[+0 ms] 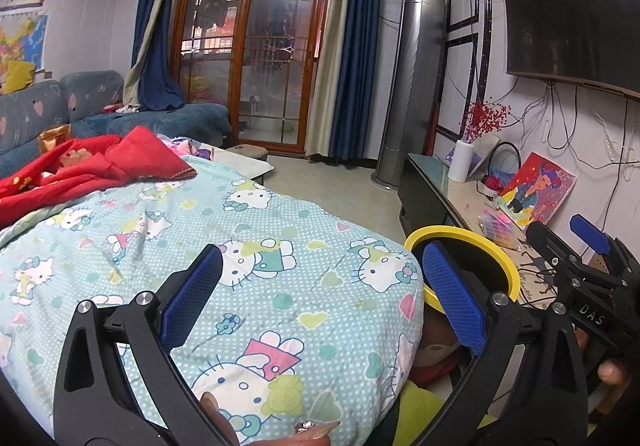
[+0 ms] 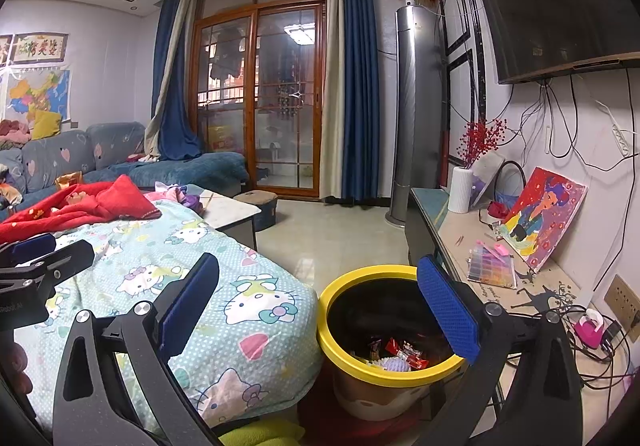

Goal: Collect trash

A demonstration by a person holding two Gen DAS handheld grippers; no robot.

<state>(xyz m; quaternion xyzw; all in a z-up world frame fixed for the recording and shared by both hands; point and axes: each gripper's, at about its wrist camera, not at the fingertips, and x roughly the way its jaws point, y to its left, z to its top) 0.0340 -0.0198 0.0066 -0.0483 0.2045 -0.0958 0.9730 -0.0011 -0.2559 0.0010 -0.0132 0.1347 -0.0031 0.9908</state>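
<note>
Beside quilt (image 2: 180,270): yellow-rimmed bin (image 2: 344,286) holds wrappers (image 2: 400,354); both grippers (image 1: 320,298) (image 2: 320,302) wide, empty

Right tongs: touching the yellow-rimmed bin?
Cannot tell. In the right wrist view the right tongs are open, one finger overlapping the bin rim; depth is unclear.

- The round trash bin with a bright yellow rim (image 2: 362,273), a black inside and a pale beige lower wall stands upright on the floor, just right of the bed's near corner and left of the long low cabinet.
- Crumpled red and silver wrappers (image 2: 402,351) lie at its bottom, beside a pale lilac ribbed scrap (image 2: 394,365).
</note>
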